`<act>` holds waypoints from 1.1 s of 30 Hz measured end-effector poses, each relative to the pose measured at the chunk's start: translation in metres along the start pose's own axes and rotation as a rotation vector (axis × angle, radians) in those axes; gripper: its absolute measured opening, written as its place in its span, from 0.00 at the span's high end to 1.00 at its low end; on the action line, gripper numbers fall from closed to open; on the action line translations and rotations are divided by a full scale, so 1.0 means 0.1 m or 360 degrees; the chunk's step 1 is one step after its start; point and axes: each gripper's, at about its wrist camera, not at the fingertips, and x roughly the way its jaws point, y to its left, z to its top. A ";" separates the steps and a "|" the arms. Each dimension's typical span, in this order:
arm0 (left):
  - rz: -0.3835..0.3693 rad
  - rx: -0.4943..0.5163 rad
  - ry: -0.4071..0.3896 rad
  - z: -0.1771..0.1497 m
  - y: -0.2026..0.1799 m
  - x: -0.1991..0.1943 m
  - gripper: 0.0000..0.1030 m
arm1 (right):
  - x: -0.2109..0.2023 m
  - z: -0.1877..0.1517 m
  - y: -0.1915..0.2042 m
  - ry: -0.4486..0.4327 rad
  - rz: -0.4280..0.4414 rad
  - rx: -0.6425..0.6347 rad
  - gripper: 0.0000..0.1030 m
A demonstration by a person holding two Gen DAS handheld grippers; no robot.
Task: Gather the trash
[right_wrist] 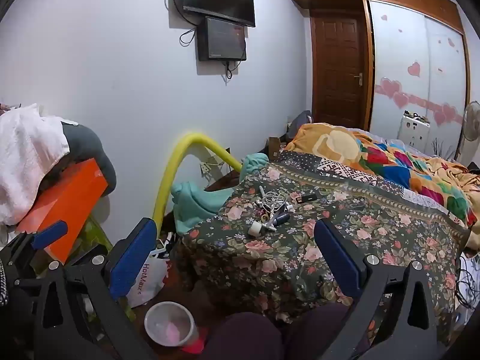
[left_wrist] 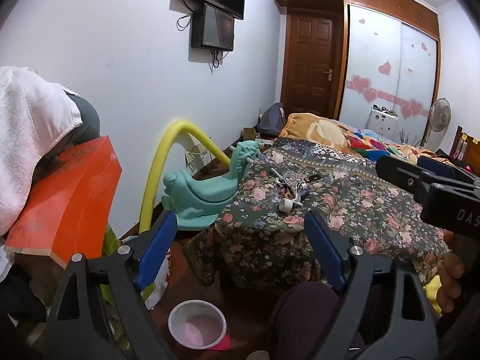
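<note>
Nearest to the cameras, both tongs stand wide open with nothing between their blue pads: the left gripper (left_wrist: 240, 252) and the right gripper (right_wrist: 237, 258) both look forward and slightly down over the person's dark-clothed knees. Just under them, on the floor, stands a round white plastic bucket (right_wrist: 171, 324) with something pale pink in its bottom; I judge that this is the place for the trash. A little farther, on the near corner of the bed covered with a dark flowered bedspread (right_wrist: 300, 258), lies the task's thing: a small heap of clutter (right_wrist: 271, 210), with a short white cylinder like a tape roll (right_wrist: 255, 228) at its front, tangled white cables behind it and a small black flat object (right_wrist: 306, 198) beside. The heap is well apart from both grippers, so the step in hand seems to be the first reach. To do it well, one gripper should come from above to the white roll, which lies separate at the edge, and close across its round body, not in the cables, which can drag other pieces off the bed. Behind, a green toy rocker (left_wrist: 207, 183) and a yellow foam tube (left_wrist: 168, 156) stand by the wall.
</note>
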 end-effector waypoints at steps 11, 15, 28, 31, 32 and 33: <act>0.0007 -0.0012 -0.0004 -0.07 -0.01 -0.03 0.16 | -0.01 0.02 0.00 0.0006 0.0006 0.0002 0.00; 0.0006 -0.0020 0.0007 -0.05 0.01 0.01 0.16 | 0.00 0.02 0.03 0.0005 0.0007 -0.0004 0.00; 0.0013 -0.0022 0.0023 -0.06 0.03 0.03 0.16 | -0.02 0.05 0.06 0.0000 0.0011 -0.0011 0.00; 0.0012 -0.0026 0.0024 -0.07 0.03 0.03 0.16 | -0.03 0.06 0.07 0.0003 0.0017 -0.0011 0.00; 0.0007 -0.0030 0.0024 -0.07 0.04 0.03 0.16 | -0.03 0.06 0.07 0.0003 0.0017 -0.0013 0.00; 0.0005 -0.0035 0.0023 -0.07 0.04 0.03 0.16 | -0.03 0.06 0.07 0.0003 0.0015 -0.0013 0.00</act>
